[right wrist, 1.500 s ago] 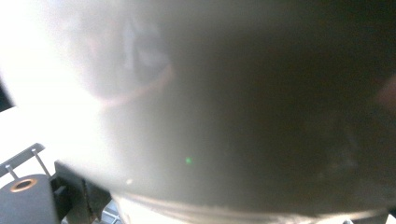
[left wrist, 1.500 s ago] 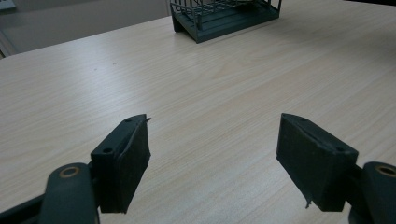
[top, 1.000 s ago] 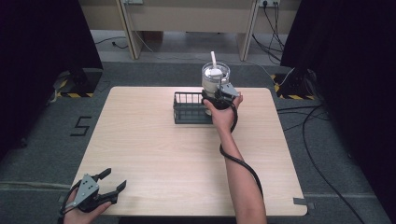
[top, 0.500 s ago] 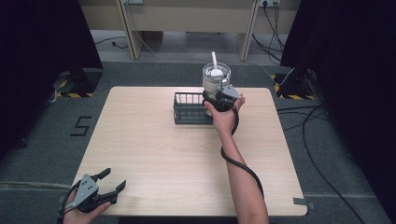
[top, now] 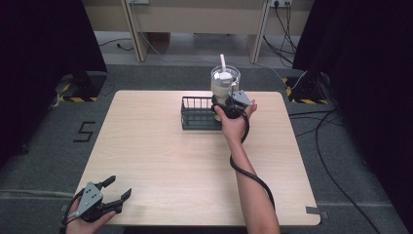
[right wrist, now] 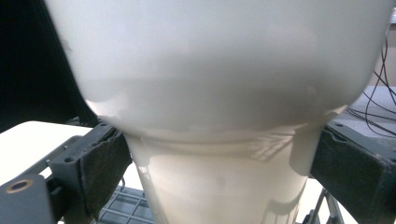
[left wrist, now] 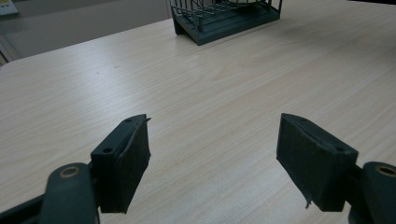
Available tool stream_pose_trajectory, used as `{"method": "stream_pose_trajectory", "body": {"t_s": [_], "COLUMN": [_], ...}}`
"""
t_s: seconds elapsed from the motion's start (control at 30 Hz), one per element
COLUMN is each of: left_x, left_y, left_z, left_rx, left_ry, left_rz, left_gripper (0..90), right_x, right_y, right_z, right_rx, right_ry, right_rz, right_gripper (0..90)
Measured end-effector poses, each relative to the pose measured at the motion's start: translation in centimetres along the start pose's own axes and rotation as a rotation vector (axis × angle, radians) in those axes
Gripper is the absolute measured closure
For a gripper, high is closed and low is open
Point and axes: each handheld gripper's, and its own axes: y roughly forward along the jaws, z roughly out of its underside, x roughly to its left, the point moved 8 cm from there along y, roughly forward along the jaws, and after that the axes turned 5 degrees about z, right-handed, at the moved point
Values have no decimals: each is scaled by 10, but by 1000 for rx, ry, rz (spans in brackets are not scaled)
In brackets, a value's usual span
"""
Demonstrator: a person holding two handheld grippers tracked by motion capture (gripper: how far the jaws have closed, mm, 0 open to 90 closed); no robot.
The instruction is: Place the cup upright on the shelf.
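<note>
My right hand-held gripper [top: 229, 104] is at the far side of the desk [top: 160, 151], its two jaws closed against the narrow lower part of a clear cup [top: 225, 83] with milky white contents. In the right gripper view the cup [right wrist: 219, 93] sits so close that its rim and base are both cut off, and the pads [right wrist: 105, 161] press its sides just under the wider upper section. A white straw [top: 222, 61] stands up from the top in the high view.

The cup is held above the right end of a dark wire basket [top: 199, 113], whose mesh floor [right wrist: 123, 205] peeks out below the cup in the right gripper view. Whether the cup's bottom touches the basket or hangs just clear I cannot tell, since my hand [top: 234, 124] and the gripper hide that part; it looks lifted, I think.

My left hand-held gripper [top: 104, 195] rests at the near left corner of the desk, well apart from the basket, its jaws spread wide with nothing between them. In the left gripper view only bare wood [left wrist: 210, 93] lies between the pads [left wrist: 128, 158], and the basket [left wrist: 224, 16] is cropped at the top edge.
</note>
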Motion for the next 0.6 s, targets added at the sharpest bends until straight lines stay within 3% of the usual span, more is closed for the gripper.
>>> {"method": "stream_pose_trajectory", "body": {"t_s": [0.3,0.6], "left_x": [-1,-3], "left_y": [0,1], "left_z": [0,-1], "left_rx": [2,1], "left_ry": [5,10], "left_rz": [2,4], "left_gripper": [250,250], "right_x": [-5,-18], "right_y": [-14,-35], "right_z": [-1,2], "right_rx": [-2,19], "right_ry": [-25,-57], "right_rz": [10,8], "right_gripper": [63,118]}}
